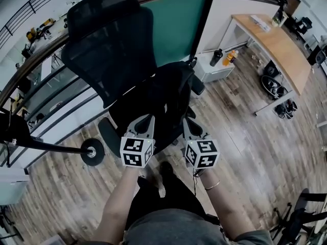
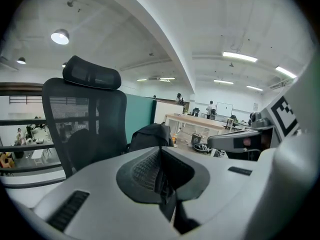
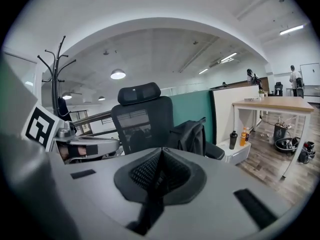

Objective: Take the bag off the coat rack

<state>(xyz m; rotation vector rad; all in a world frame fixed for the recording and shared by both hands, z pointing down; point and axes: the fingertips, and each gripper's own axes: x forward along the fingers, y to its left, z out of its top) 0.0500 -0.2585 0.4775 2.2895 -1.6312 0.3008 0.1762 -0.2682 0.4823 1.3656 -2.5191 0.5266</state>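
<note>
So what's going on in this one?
A person stands facing a black office chair with a gripper in each hand. The left gripper and the right gripper are held side by side in front of the chair, both with jaws shut and nothing between them. A black bag sits on the chair's seat, and neither gripper touches it. The coat rack stands off to one side, and the bag is not hanging on it.

Open-plan office. Black mesh swivel chair (image 1: 110, 45) centre frame, teal partition panel (image 1: 179, 24) behind it, long wooden desk (image 1: 278, 45) upper right, wood-plank floor (image 1: 245, 137). Ceiling strip lights (image 2: 240, 57) upper right of left gripper view; coat rack (image 3: 54, 84) left of right gripper view.
</note>
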